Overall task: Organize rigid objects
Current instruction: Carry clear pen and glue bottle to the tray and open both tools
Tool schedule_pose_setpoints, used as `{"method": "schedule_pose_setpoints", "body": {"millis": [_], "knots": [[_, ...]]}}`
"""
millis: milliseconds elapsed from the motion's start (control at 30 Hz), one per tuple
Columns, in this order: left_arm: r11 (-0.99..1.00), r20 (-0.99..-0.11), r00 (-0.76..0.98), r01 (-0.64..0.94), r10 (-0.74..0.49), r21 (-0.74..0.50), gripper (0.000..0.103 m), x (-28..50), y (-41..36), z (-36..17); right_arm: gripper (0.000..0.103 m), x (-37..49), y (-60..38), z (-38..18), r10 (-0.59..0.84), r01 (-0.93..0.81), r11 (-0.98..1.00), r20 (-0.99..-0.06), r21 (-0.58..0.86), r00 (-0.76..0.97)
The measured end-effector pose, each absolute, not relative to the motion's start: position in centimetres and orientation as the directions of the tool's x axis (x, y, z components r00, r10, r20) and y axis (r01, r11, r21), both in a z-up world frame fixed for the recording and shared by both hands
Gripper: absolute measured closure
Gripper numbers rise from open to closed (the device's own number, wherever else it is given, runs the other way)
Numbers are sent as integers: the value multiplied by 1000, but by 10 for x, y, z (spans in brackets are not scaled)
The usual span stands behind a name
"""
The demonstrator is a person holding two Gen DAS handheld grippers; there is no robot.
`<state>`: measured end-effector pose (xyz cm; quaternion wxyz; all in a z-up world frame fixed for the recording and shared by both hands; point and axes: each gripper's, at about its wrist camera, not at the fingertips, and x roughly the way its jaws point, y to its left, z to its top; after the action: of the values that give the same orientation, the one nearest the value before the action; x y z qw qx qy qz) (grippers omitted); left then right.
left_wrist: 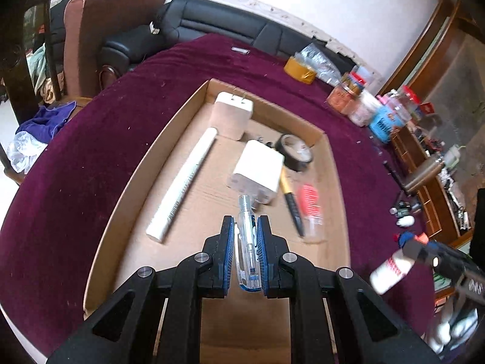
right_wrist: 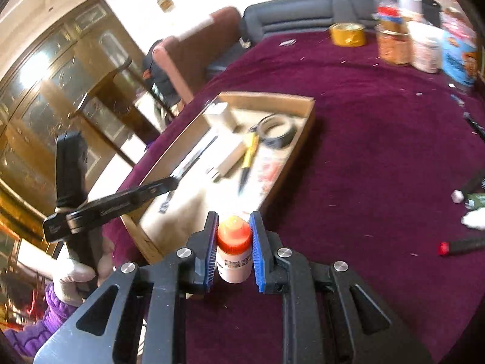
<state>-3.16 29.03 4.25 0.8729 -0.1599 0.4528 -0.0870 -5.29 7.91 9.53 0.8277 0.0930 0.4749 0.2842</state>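
A shallow cardboard tray (left_wrist: 127,182) (right_wrist: 303,127) lies on the maroon table. My left gripper (left_wrist: 246,227) hangs over the tray's near part, shut on a clear plastic pen-like tool (left_wrist: 246,233) with a threaded tip. In the tray lie two white chargers (left_wrist: 232,115) (left_wrist: 257,174), a long white tube (left_wrist: 185,182), a black tape roll (left_wrist: 295,151) (right_wrist: 277,132), a yellow-and-black pen (left_wrist: 291,200) (right_wrist: 250,157) and a clear red-printed packet (left_wrist: 310,209). My right gripper (right_wrist: 234,227) is shut on a small white bottle with an orange cap (right_wrist: 234,251) (left_wrist: 391,270), just off the tray's near right corner.
Jars and tubs (left_wrist: 363,103) (right_wrist: 424,45) and a yellow tape roll (left_wrist: 298,68) (right_wrist: 347,34) stand along the table's far side. Small loose items (right_wrist: 463,245) lie on the cloth at right. A gloved hand (right_wrist: 75,273) holds the left gripper. Chairs and a black sofa (left_wrist: 218,21) stand beyond.
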Motion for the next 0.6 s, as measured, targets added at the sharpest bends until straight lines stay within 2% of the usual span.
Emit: {"method": "schedule_pose_setpoints", "body": {"millis": [267,467,533,600], "knots": [[948,-801,538,-12,-262,-318,91,-4,296,29,84,-30,128,69,570,-401,802,-769,444,290],[931,-786,541,-14,-300,-365,90,0,305,26,84,-9,157,57,566,-401,799,-786,448,249],[921,-768,556,-11,-318,-389,83,-5,309,30,84,-3,167,52,556,-407,801,-797,439,236],[914,-748,579,-13,-324,-406,64,-14,314,37,84,2,175,47,546,-414,803,-807,429,224]]}}
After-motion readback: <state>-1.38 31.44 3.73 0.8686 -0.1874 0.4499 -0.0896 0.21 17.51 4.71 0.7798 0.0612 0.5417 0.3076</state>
